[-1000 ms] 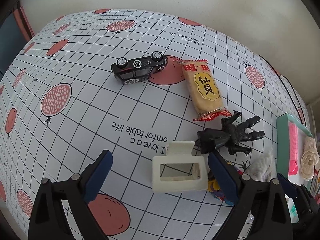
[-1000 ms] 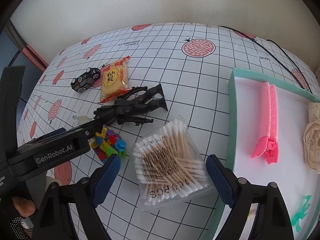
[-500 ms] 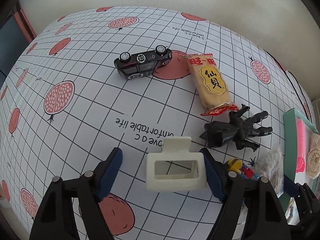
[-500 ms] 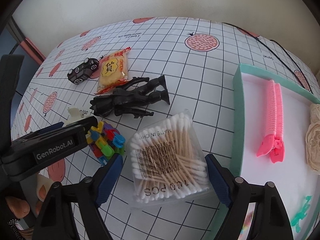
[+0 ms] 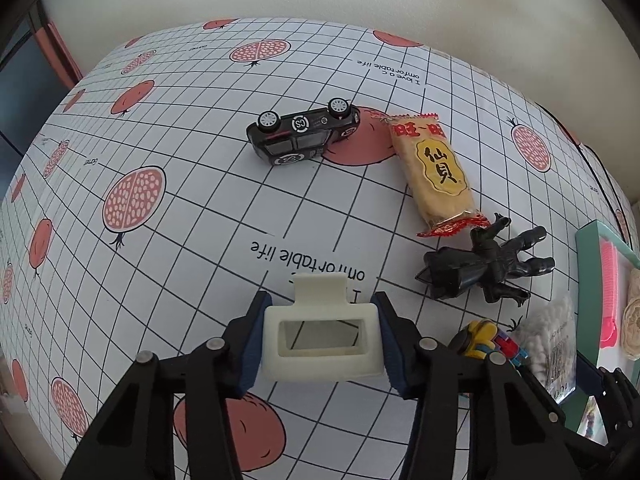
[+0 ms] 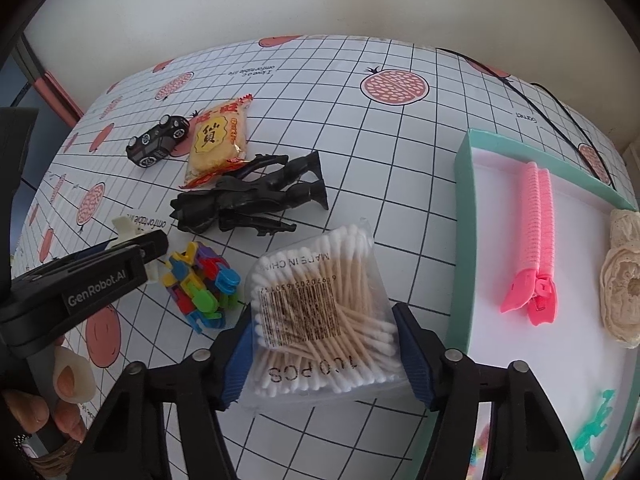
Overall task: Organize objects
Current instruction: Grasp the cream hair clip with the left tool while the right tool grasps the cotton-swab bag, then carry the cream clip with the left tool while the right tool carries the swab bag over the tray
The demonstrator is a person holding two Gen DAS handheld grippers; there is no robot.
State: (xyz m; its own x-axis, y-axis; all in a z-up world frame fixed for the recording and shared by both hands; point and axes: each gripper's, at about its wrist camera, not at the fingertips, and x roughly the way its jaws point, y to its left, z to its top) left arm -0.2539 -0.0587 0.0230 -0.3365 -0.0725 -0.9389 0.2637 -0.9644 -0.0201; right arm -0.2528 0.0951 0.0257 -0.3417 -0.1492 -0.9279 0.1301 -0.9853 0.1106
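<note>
Beside the teal tray (image 6: 463, 216), the right gripper (image 6: 322, 354) has just been closing its jaws onto the soft, crinkly cotton-swab bag (image 6: 320, 308), best pinched mid-sides. Left of it, the left gripper (image 5: 320, 344) has just closed its jaws on the stiff, light cream hair clip (image 5: 320, 340), gripped by its ends.

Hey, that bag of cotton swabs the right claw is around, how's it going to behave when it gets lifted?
The bag of cotton swabs is thin clear plastic, so it will probably crumple and sag, not stay stiff. The swabs lie loose inside, so they may shift. It looks light. The right claw has just been closing, its blue pads at the bag's sides.
</note>
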